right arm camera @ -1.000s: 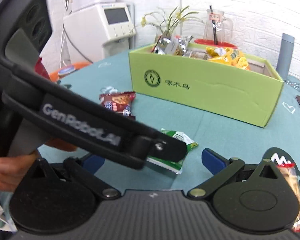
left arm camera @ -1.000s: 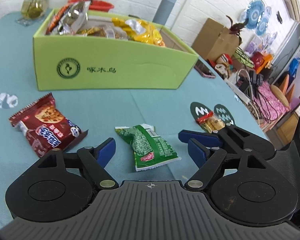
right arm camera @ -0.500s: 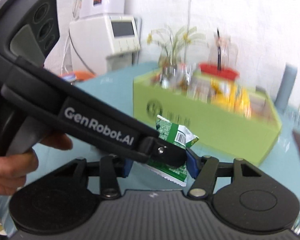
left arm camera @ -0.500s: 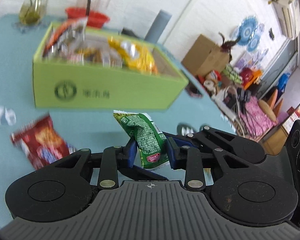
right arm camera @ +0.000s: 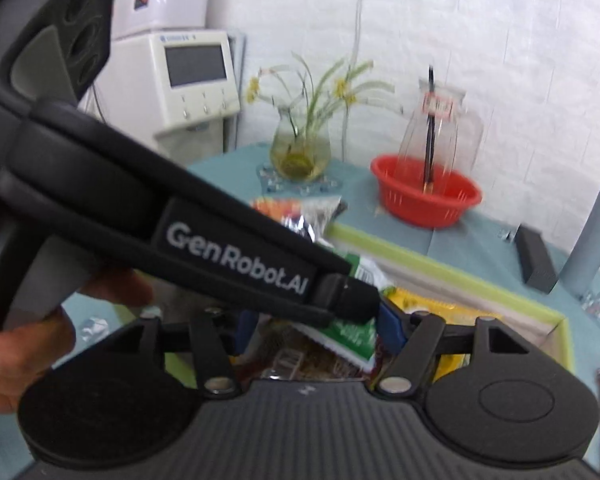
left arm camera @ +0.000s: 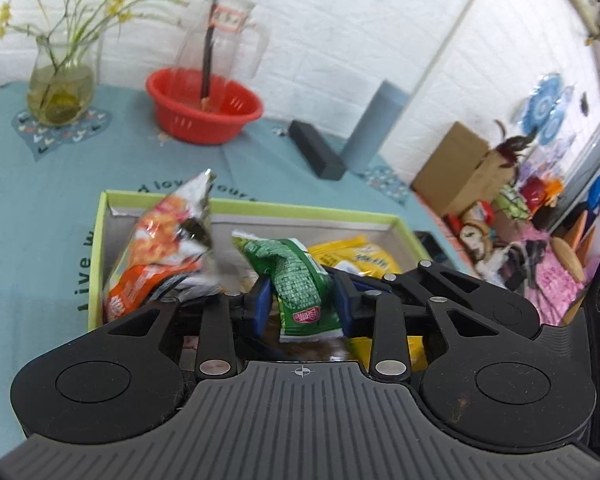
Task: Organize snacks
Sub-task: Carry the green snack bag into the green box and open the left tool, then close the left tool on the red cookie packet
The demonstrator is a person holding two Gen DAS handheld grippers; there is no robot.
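Note:
My left gripper (left arm camera: 302,306) is shut on a green snack packet (left arm camera: 300,284) and holds it above the open green box (left arm camera: 96,240). The box holds an orange packet (left arm camera: 160,248), a yellow packet (left arm camera: 356,258) and other snacks. In the right wrist view my right gripper (right arm camera: 316,328) is also closed in on the same green packet (right arm camera: 350,334), with the left gripper's black body (right arm camera: 204,248) crossing in front. The box's far rim (right arm camera: 440,268) shows behind.
A red basket (left arm camera: 204,110) with a glass pitcher (left arm camera: 224,40), a vase of flowers (left arm camera: 60,84), a black case (left arm camera: 316,154) and a grey bottle (left arm camera: 374,126) stand at the back of the teal table. A white machine (right arm camera: 188,84) stands off the table.
The green packet was lying on the table; both grippers shut on it, lifted it and carried it over the box.

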